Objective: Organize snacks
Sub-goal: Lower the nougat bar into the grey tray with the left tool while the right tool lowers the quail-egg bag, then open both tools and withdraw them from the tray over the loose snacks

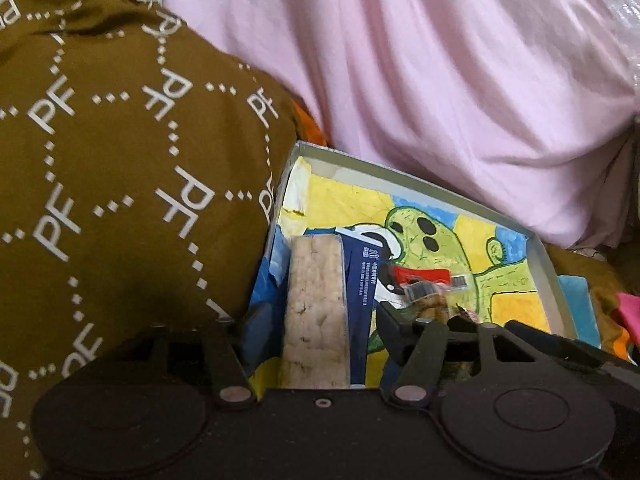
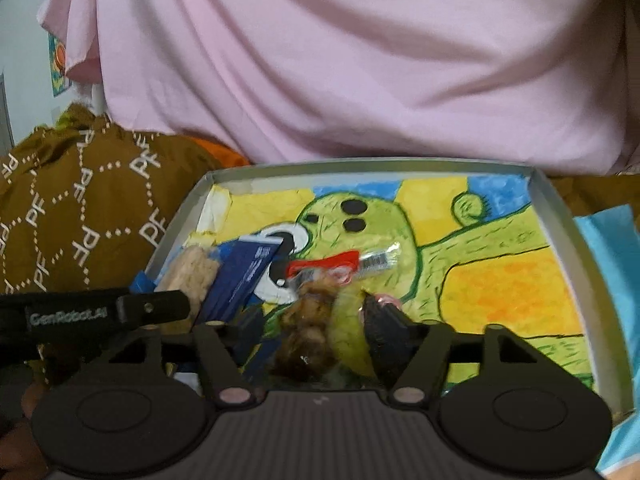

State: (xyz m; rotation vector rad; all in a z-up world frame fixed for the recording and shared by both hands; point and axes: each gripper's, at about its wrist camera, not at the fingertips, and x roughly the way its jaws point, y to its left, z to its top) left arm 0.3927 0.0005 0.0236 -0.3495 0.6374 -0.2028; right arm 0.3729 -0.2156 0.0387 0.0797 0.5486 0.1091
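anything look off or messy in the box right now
Nothing spilled or damaged. The blue rice-cracker packet lies at the left end of the painted box, and the clear snack bag with a red label lies slightly askew beside it, between the right tongs. The rest of the box floor is bare.

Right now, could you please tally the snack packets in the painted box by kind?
Blue packet of pale rice crackers: 1
Clear packet of brown snacks with a red label: 1
Total: 2, both lying in the painted box.
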